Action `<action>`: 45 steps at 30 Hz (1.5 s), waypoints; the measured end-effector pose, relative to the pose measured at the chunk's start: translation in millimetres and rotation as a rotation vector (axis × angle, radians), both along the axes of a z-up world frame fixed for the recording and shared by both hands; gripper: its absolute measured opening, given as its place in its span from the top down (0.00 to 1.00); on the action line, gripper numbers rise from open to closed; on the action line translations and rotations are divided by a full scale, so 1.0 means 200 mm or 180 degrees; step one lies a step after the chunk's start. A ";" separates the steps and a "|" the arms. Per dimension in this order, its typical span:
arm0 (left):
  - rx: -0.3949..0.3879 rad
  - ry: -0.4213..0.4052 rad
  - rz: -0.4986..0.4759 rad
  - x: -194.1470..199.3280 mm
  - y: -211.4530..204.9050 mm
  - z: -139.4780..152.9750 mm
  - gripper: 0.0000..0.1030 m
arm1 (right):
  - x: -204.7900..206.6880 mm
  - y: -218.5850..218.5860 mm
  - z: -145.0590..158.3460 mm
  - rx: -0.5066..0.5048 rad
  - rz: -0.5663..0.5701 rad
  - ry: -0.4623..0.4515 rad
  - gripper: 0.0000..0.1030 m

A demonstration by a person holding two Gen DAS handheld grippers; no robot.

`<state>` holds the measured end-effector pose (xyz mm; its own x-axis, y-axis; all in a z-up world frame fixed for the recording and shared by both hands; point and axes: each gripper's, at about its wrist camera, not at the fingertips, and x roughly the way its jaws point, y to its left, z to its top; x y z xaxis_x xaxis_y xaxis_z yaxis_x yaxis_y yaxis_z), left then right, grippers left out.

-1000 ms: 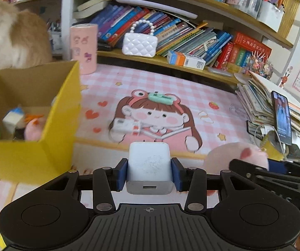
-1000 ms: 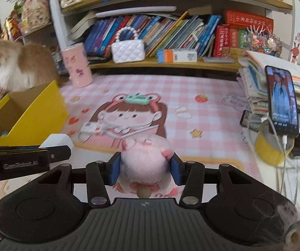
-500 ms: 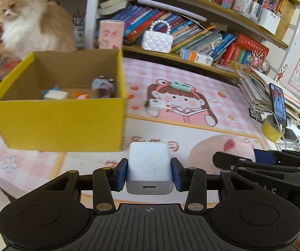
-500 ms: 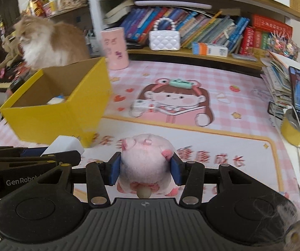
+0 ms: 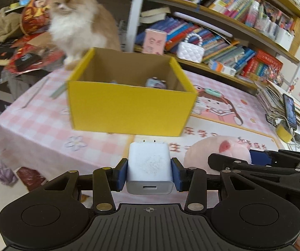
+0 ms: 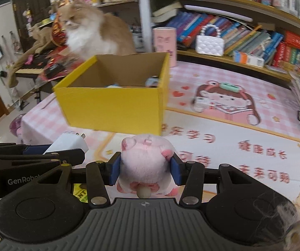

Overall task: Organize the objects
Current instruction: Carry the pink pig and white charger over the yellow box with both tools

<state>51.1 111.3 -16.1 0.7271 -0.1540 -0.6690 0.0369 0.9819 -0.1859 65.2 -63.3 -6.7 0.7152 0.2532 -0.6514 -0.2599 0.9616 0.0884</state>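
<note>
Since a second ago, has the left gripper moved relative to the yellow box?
Yes. The left gripper, shut on the white charger, has swung left: the yellow box shifted from the left edge to centre view, straight ahead.

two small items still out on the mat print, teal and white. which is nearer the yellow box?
The white item, lying on the mat close to the yellow box. The teal item sits farther away on the printed girl's head, toward the shelf.
</note>
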 end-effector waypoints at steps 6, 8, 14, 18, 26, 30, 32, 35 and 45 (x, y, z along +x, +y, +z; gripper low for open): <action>0.0035 -0.0060 0.0107 -0.08 0.15 0.01 0.59 | -0.07 0.18 0.00 0.0028 0.0123 -0.0063 0.56; 0.0043 -0.0090 0.0126 -0.10 0.19 0.02 0.59 | -0.09 0.22 0.01 0.0029 0.0141 -0.0090 0.56; 0.0027 -0.0166 0.0132 -0.13 0.27 0.04 0.59 | -0.13 0.31 0.03 0.0031 0.0131 -0.0093 0.56; 0.0015 -0.0208 0.0083 -0.13 0.29 0.05 0.59 | -0.14 0.33 0.04 0.0048 0.0061 -0.0075 0.56; -0.0078 -0.0258 0.0107 -0.09 0.31 0.07 0.59 | -0.10 0.35 0.04 0.0020 0.0075 -0.0019 0.56; -0.0136 -0.0302 0.0165 -0.03 0.33 0.09 0.59 | -0.03 0.35 0.06 0.0045 0.0106 -0.0028 0.56; -0.0139 -0.0351 0.0200 0.02 0.33 0.12 0.59 | 0.02 0.34 0.08 0.0065 0.0103 -0.0072 0.56; -0.0168 -0.0430 0.0246 0.11 0.33 0.17 0.59 | 0.11 0.32 0.14 0.0088 0.0072 -0.0218 0.56; -0.0096 -0.0651 0.0361 0.50 0.31 0.27 0.59 | 0.53 0.28 0.35 0.0057 0.0073 -0.0892 0.56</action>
<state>150.4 172.8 37.7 0.8609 -0.0813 -0.5023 -0.0333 0.9760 -0.2151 171.4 -7.2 62.8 0.8607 0.2812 -0.4243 -0.2983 0.9541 0.0271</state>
